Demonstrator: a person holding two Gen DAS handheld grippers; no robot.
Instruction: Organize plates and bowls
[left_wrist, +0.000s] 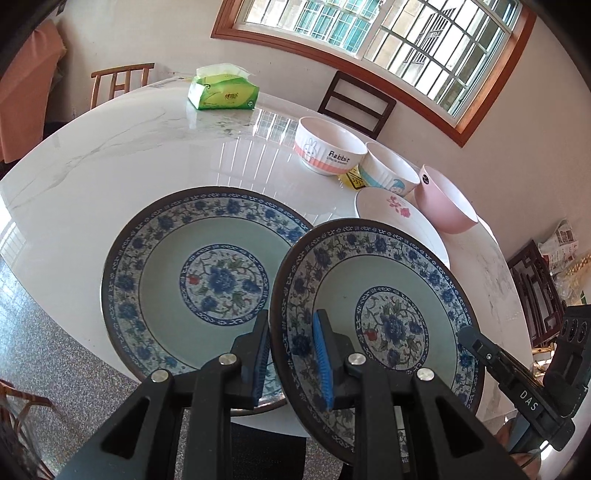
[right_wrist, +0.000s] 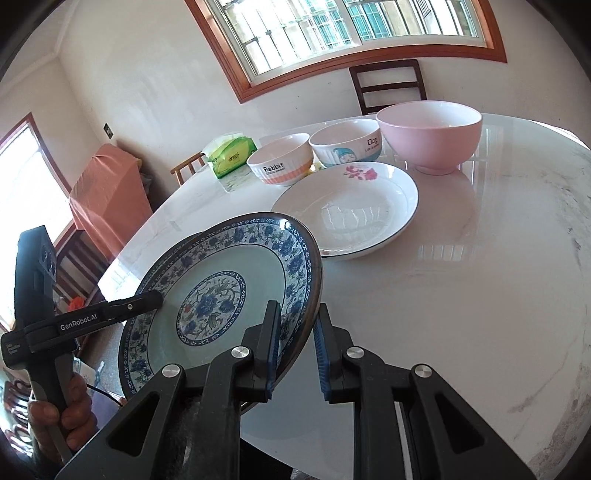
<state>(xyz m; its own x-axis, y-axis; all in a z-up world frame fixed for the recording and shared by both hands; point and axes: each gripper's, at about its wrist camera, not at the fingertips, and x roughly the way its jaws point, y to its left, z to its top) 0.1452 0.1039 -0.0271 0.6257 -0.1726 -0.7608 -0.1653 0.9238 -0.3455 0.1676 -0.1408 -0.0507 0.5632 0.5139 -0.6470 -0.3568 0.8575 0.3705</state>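
Bright window daylight, fisheye-warped edges

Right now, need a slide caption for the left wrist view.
Left gripper clamps the rim of a raised blue floral plate beside its twin on the marble table.

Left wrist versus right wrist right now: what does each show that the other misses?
Left wrist only: the second blue plate lying flat on the table, in full, and the right gripper at the far rim of the held plate. Right wrist only: the left gripper tip on that plate's face, and the Dog lettering on the middle bowl. Both: held plate, Rabbit bowl, pink bowl, white flowered plate, tissue pack.
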